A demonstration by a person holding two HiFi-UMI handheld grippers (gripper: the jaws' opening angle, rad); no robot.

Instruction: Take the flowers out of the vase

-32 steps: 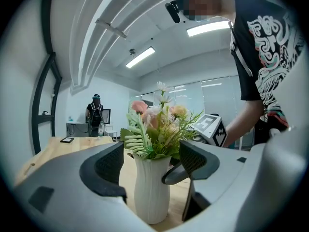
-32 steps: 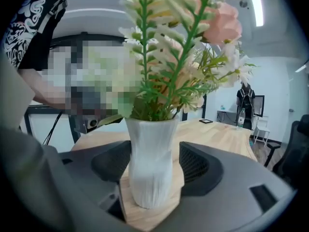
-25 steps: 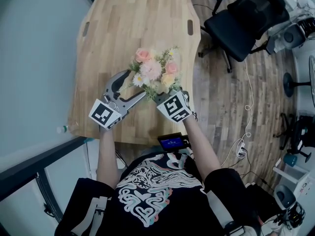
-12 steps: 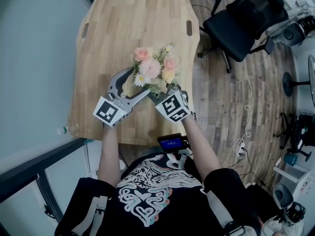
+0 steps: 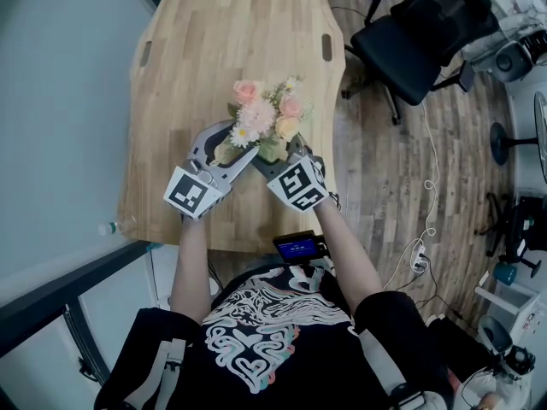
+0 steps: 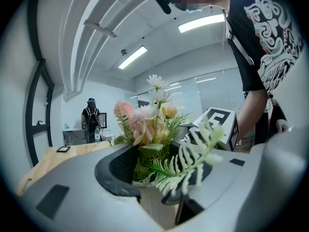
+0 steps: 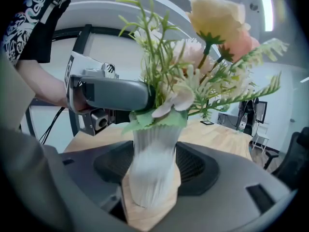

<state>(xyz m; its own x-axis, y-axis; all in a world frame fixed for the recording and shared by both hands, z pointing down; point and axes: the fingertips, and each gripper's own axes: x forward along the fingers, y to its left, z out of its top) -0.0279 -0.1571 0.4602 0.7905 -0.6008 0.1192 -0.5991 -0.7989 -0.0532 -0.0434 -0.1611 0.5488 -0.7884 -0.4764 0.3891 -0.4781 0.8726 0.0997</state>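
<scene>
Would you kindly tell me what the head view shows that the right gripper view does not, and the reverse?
Only the head view: the plank floor and the marker cube on the right tongs. Only the right gripper view: the ribbed white wall of the vase, clasped between the right tongs. Both: the flowers, the wooden table and the left tongs, closing with the stems between them.

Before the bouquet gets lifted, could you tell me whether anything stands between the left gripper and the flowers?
Nothing visible does: the flowers stand between the closing jaws of the left gripper, just above the vase, which the right gripper clamps.
</scene>
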